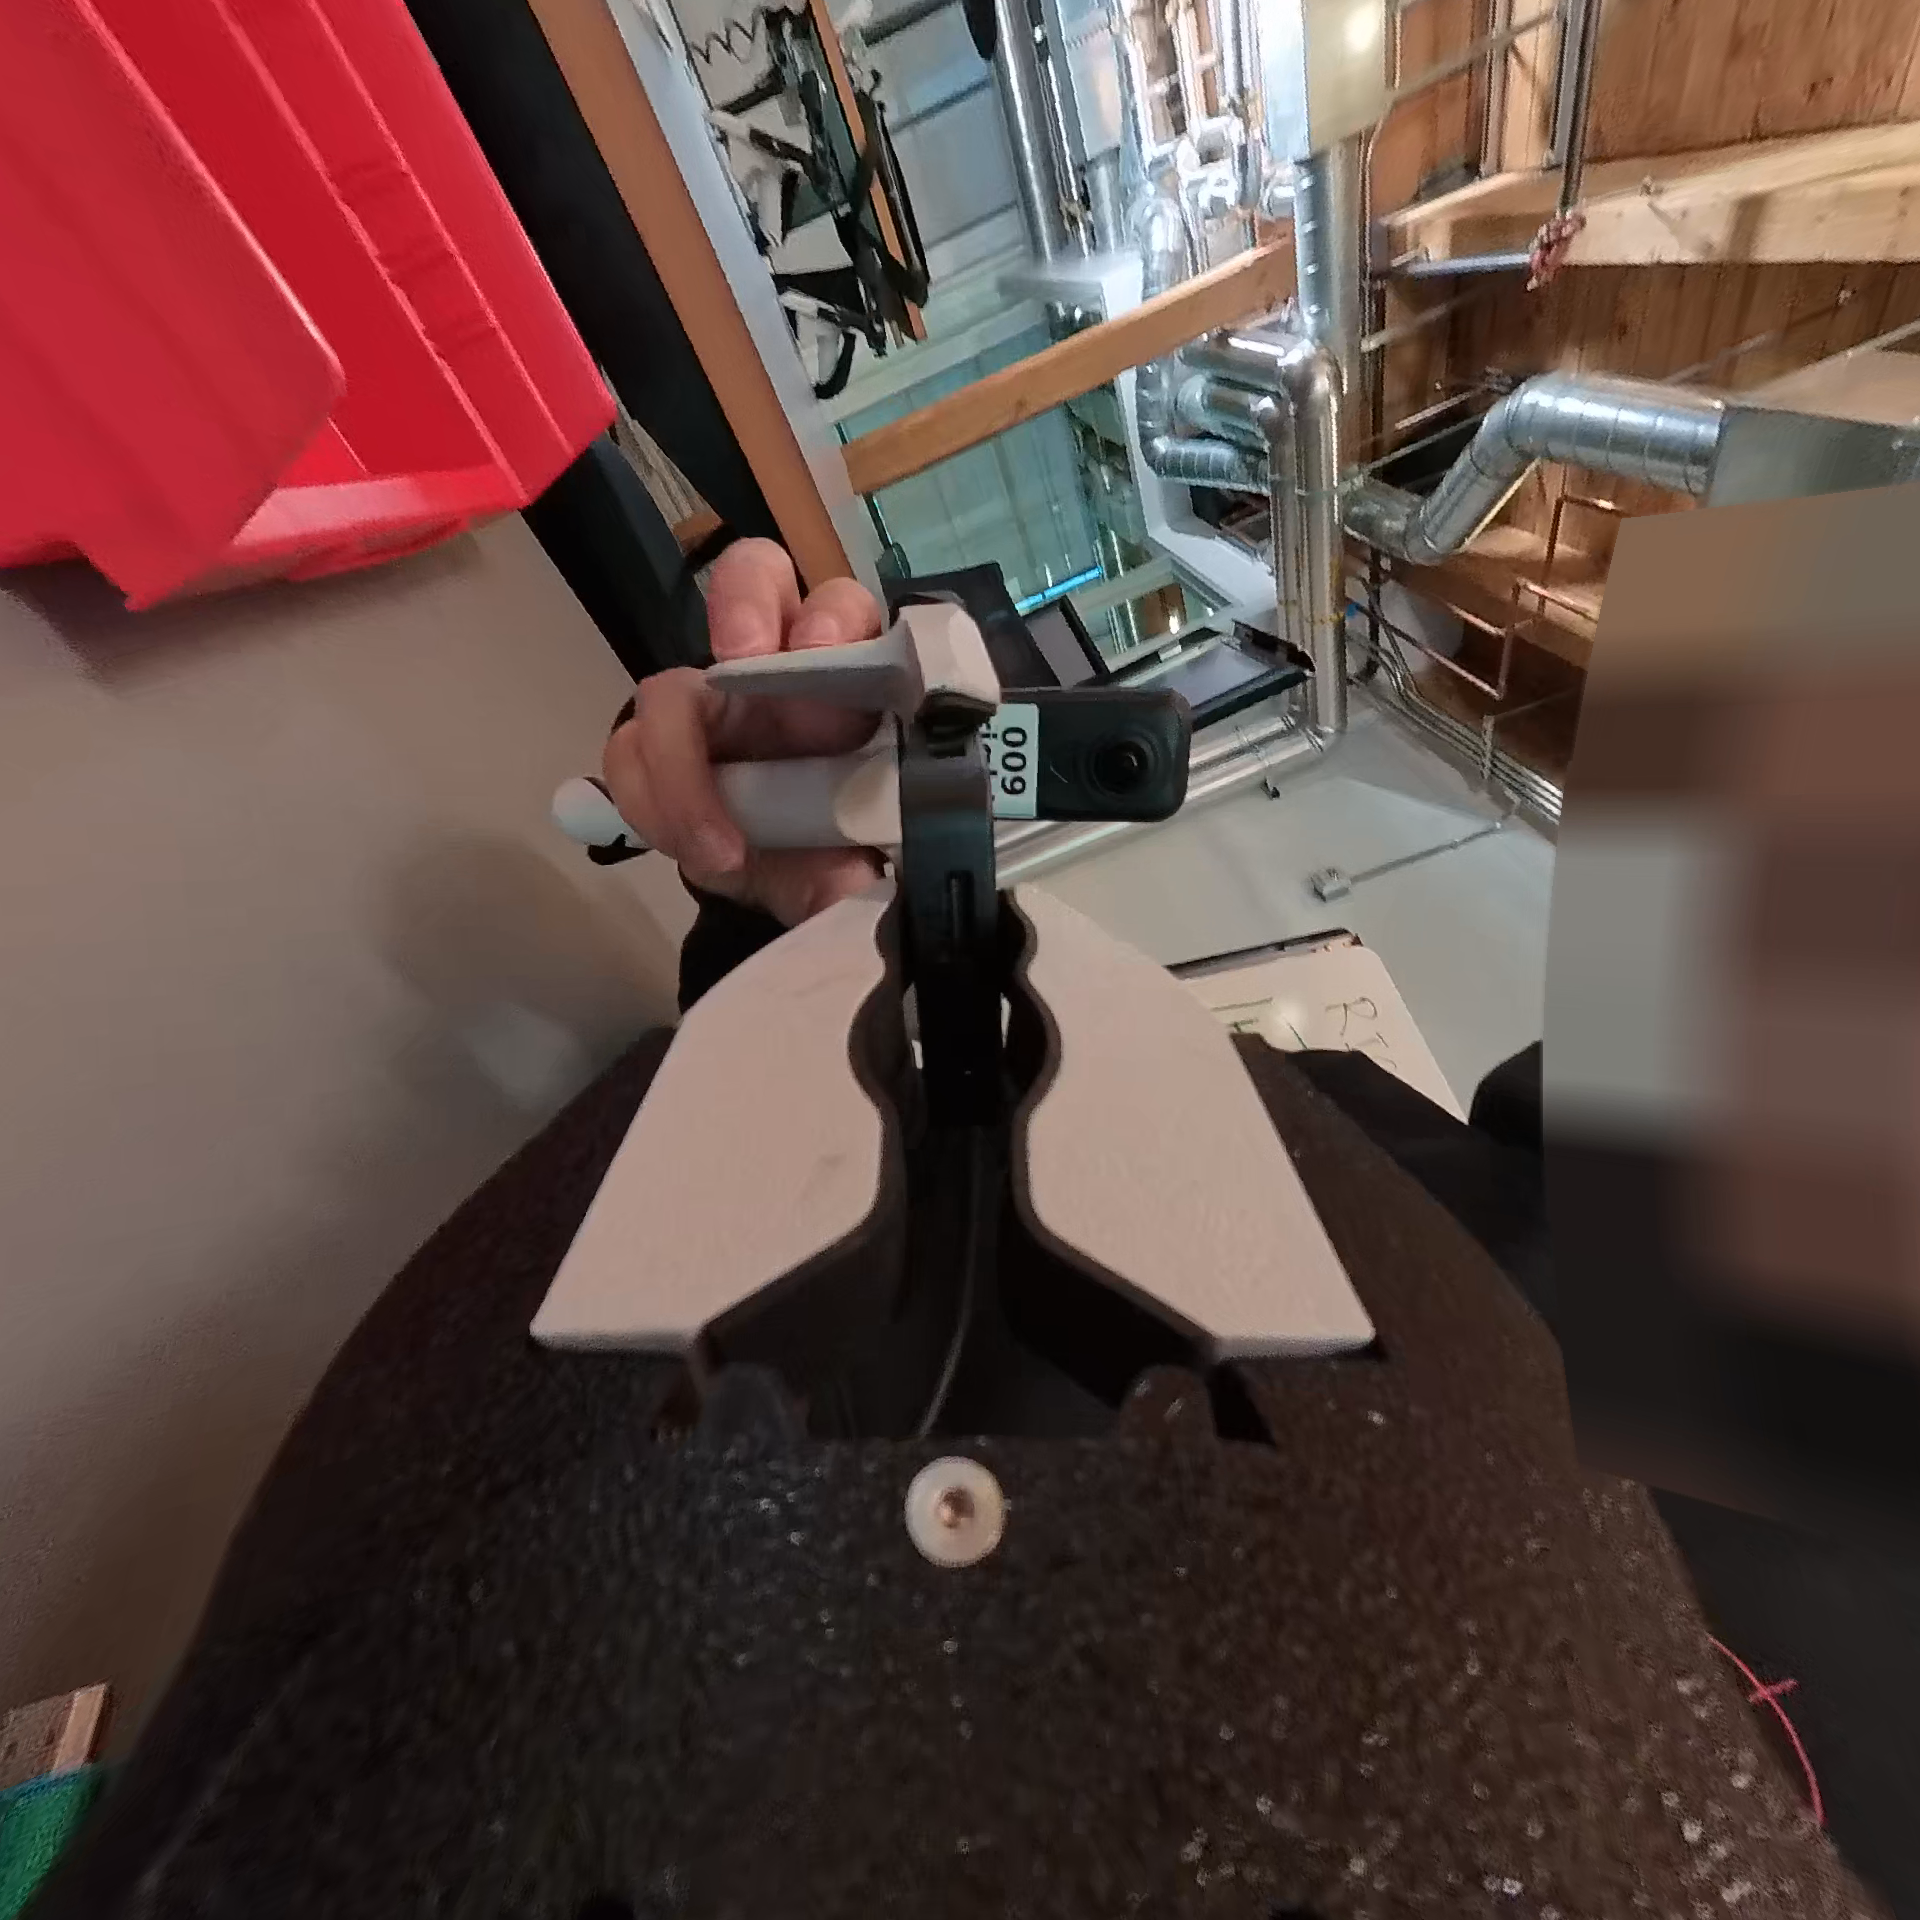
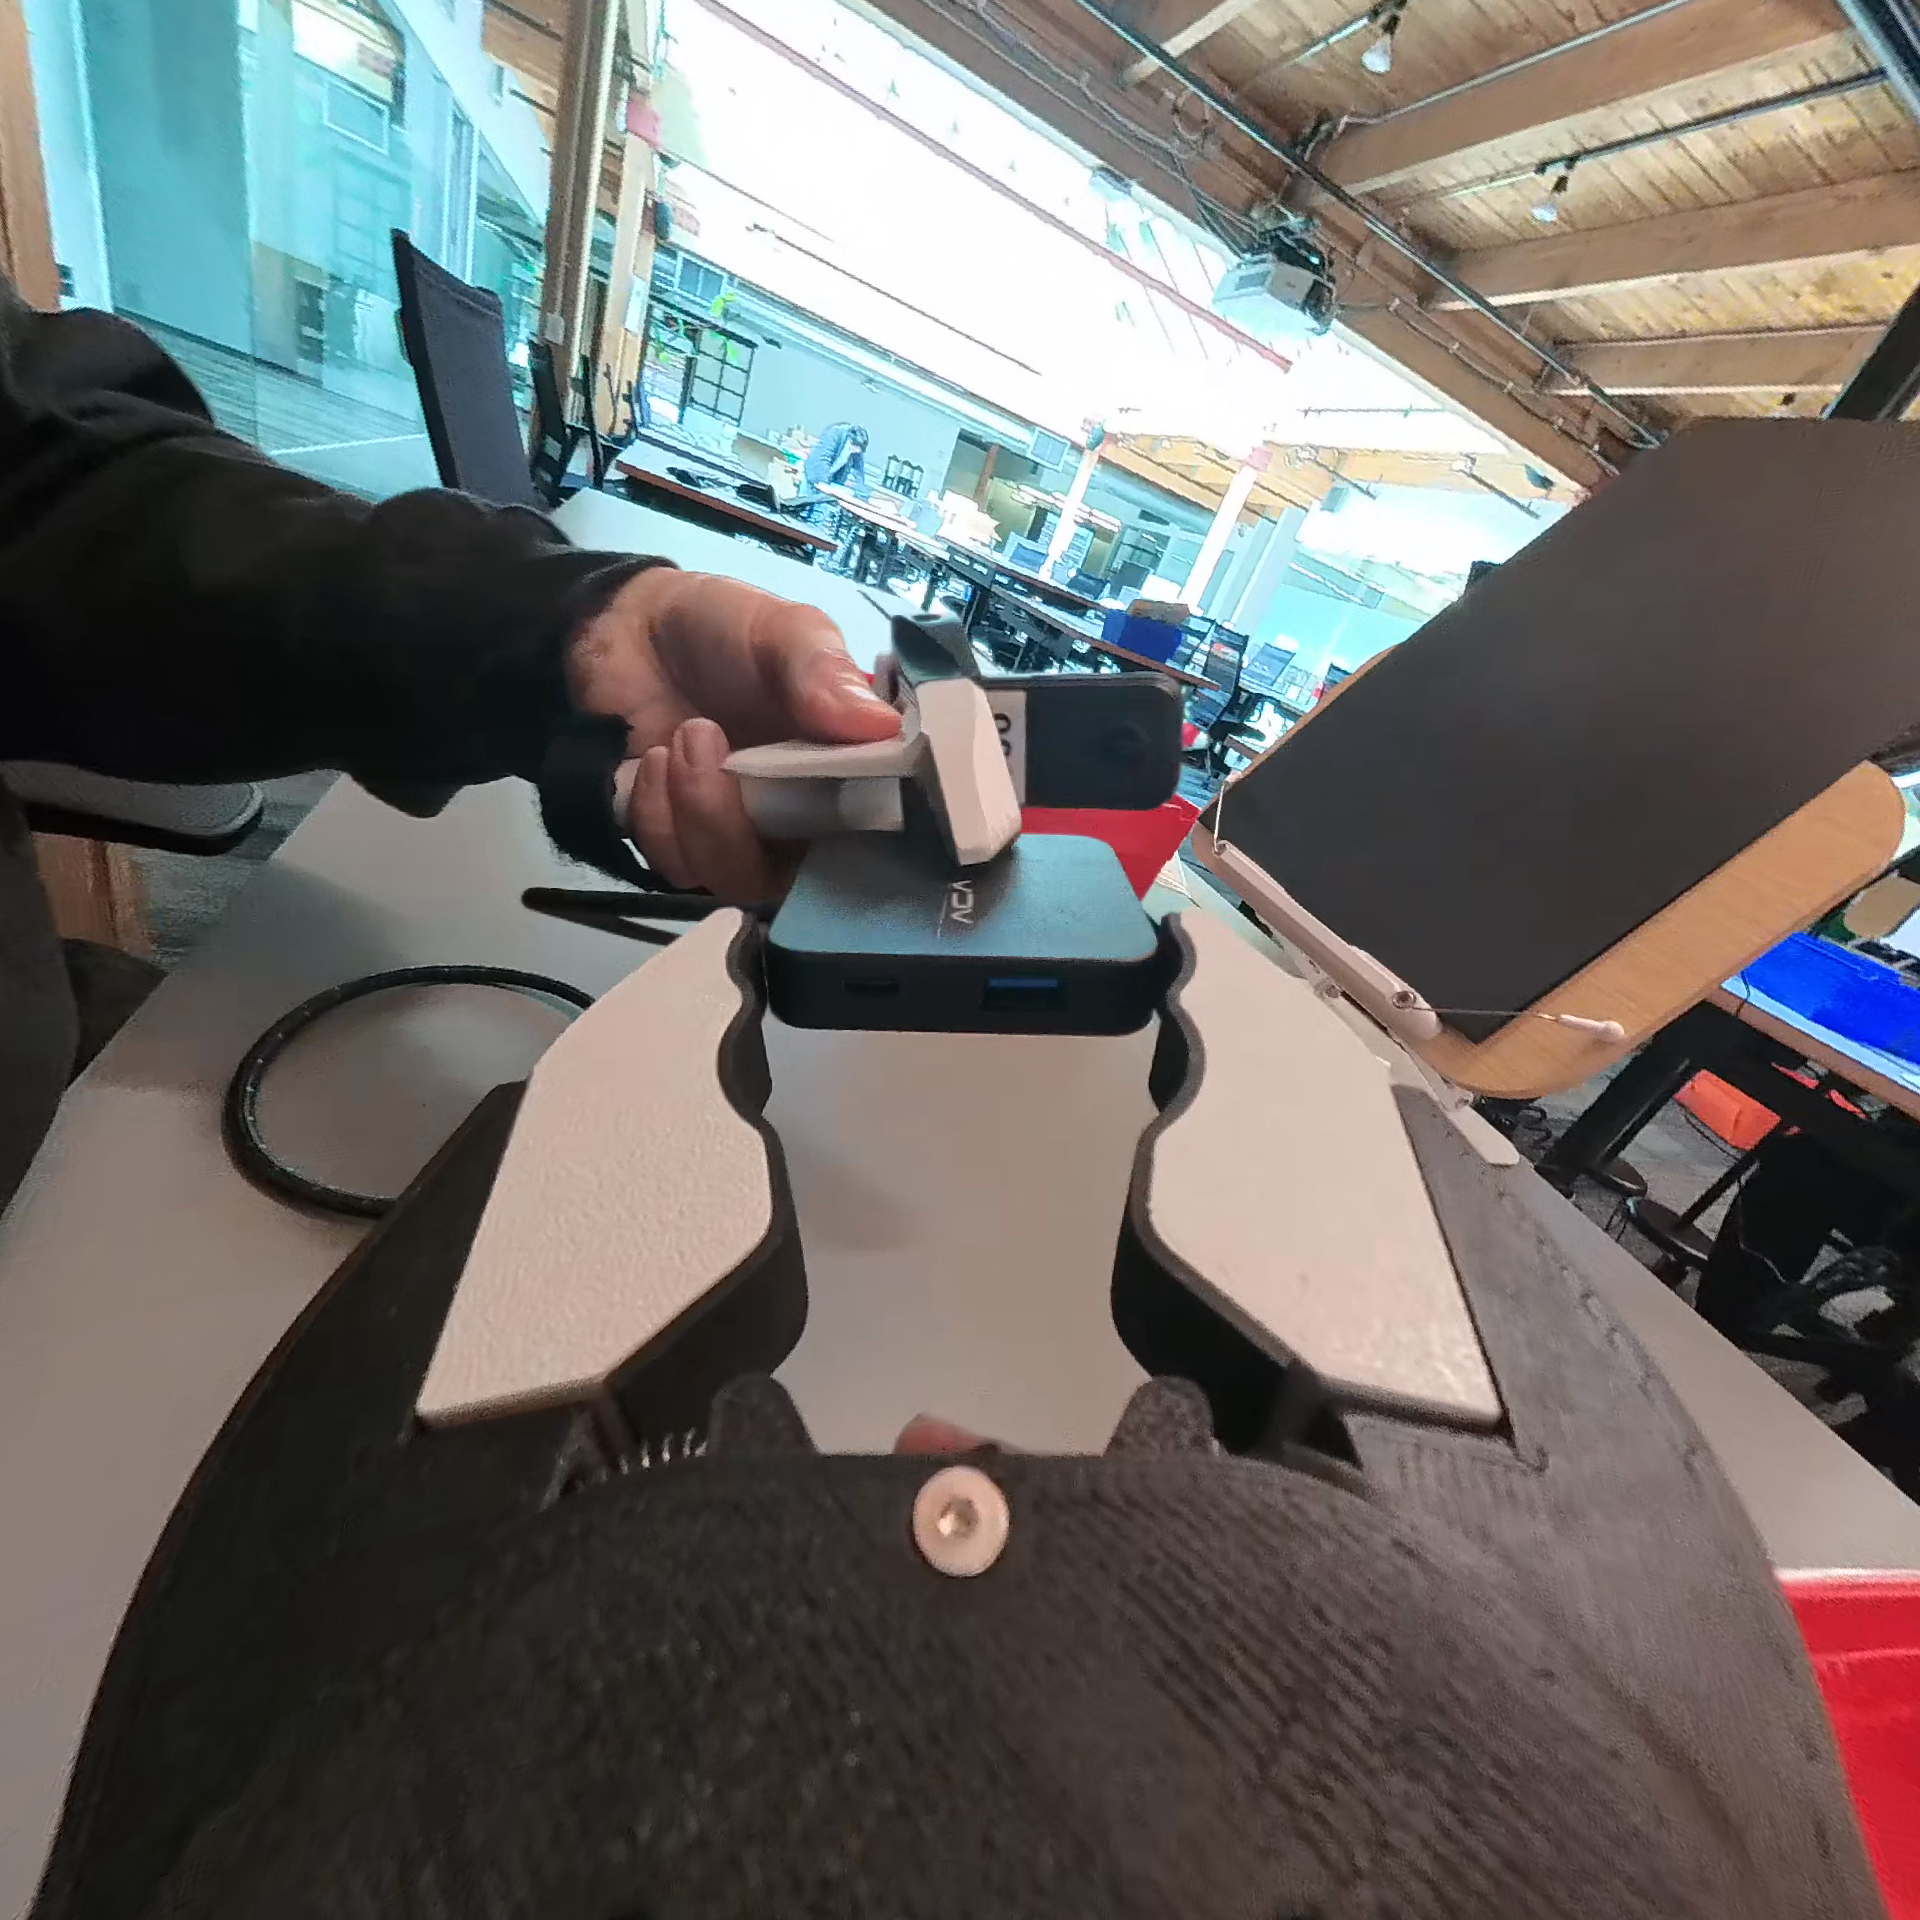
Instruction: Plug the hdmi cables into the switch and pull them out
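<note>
The right gripper (image 2: 961,997) stood wide, its two white fingers (image 2: 613,1174) flanking the near corners of the dark switch (image 2: 961,951) on the white tabletop (image 2: 156,1299); whether they touched it could not be told. The switch's near face showed two ports, one of them blue. Behind it, a hand (image 2: 727,727) in a black sleeve (image 2: 312,644) held the left gripper (image 2: 961,769), whose white tip rested on top of the switch; its fingers could not be made out. A black cable (image 2: 312,1091) curled in a loop on the tabletop to the left. A tilted dark panel (image 2: 1558,790) with a wooden edge stood to the right.
</note>
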`<state>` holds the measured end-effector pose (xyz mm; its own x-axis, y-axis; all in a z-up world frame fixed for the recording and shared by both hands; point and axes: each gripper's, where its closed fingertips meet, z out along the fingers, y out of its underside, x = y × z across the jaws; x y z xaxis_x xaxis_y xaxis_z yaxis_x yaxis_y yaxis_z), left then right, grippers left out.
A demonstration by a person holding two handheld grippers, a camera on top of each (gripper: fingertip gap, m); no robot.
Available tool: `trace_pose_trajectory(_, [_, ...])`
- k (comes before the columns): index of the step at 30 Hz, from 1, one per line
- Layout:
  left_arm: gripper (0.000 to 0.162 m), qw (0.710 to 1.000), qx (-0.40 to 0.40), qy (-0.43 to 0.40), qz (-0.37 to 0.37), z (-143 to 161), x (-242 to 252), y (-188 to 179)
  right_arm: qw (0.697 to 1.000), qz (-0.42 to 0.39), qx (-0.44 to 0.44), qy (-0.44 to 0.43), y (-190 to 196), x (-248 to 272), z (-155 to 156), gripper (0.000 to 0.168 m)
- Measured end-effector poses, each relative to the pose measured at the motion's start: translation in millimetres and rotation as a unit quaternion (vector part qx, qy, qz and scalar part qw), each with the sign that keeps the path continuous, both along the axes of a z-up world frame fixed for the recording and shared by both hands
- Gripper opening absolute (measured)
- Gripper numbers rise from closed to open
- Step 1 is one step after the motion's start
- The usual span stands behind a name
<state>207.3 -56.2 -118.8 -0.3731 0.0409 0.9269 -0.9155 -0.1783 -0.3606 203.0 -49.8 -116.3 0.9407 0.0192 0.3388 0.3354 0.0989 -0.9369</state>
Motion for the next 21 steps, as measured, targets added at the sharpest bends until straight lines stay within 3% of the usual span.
trace_pose_trajectory(10, [0.013, 0.998, 0.000, 0.021, 0.058, -8, 11, 6, 0.999, -0.011, -0.018, 0.033, 6, 9, -10, 0.072])
trace_pose_trajectory(13, [0.014, 0.996, 0.002, 0.027, 0.081, -10, 15, 12, 0.996, 0.004, -0.025, 0.085, 11, 13, -12, 0.072])
trace_pose_trajectory(16, [0.018, 0.995, 0.036, 0.012, 0.097, -17, 18, 18, 0.992, 0.022, -0.021, 0.125, 16, 16, -17, 0.072])
trace_pose_trajectory(18, [0.030, 0.992, 0.046, -0.003, 0.118, -15, 21, 27, 0.990, 0.028, -0.015, 0.139, 17, 19, -19, 0.072])
trace_pose_trajectory(21, [0.031, 0.982, 0.061, -0.048, 0.172, -4, 26, 51, 0.985, 0.049, 0.014, 0.164, 12, 22, -15, 0.072])
